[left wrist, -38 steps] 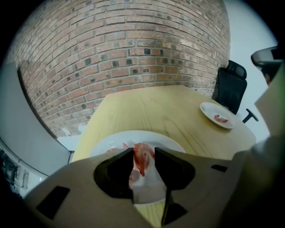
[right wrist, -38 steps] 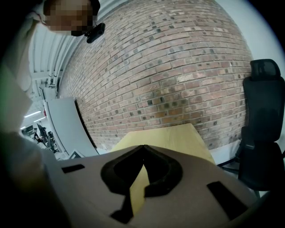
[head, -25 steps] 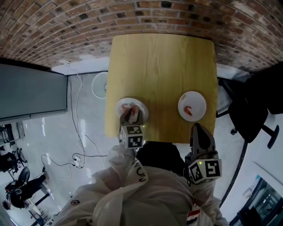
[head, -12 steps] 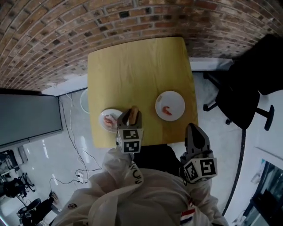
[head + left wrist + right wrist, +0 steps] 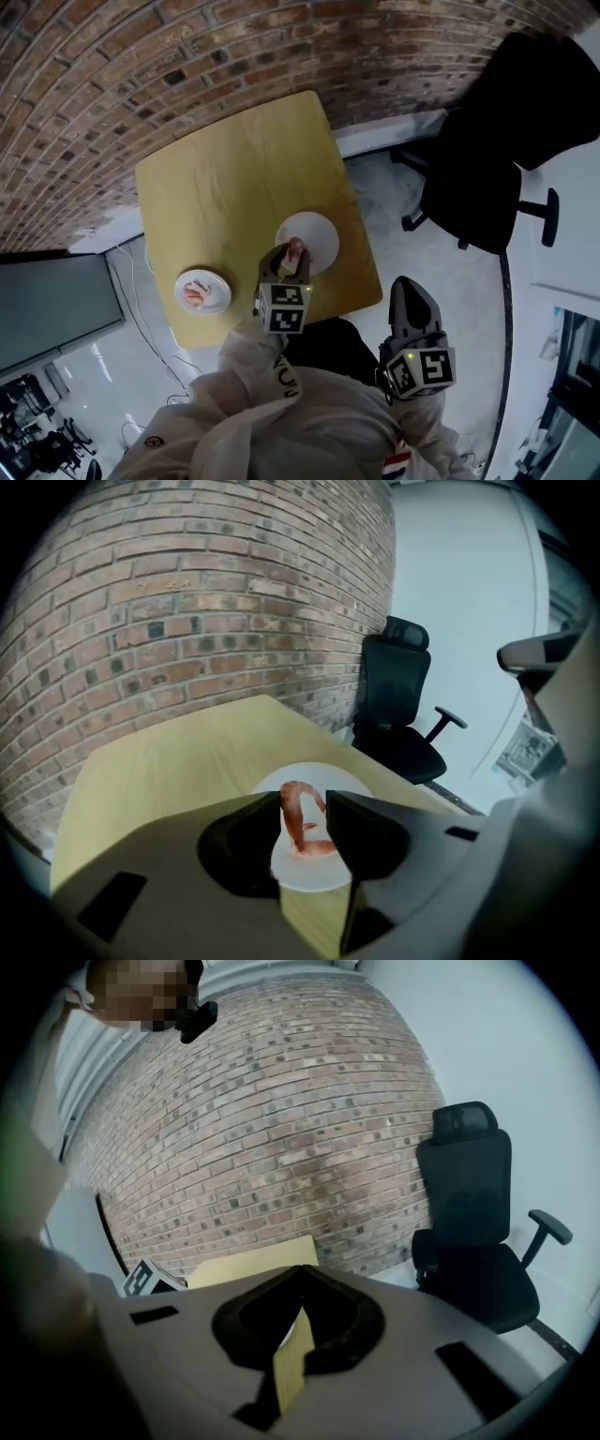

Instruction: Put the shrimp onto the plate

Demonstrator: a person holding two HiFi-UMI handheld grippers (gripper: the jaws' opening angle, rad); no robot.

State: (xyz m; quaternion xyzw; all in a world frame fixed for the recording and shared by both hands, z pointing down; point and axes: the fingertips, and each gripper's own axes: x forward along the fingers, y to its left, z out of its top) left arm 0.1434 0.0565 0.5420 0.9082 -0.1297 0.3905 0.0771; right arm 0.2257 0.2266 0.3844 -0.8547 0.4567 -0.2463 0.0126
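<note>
Head view: L gripper (image 5: 289,255) is hanging over the white plate (image 5: 321,232) nr the desk's (image 5: 234,178) front edge, its fingers pinching a pink shrimp (image 5: 296,248). A 2nd plate (image 5: 208,302) w/ something pink on it is sitting well off to the left, and R gripper (image 5: 406,289) is hovering off the desk, over the floor (image 5: 412,234). L gripper view: the fingers are clamping the curled shrimp (image 5: 291,808) right above that plate (image 5: 309,872), w/ a black office chair (image 5: 394,705) standing beyond the desk by the brick wall (image 5: 206,602). R gripper view: the fingers are meeting at the tips, clenched on nothing, pointing twd the desk corner and the chair.
</note>
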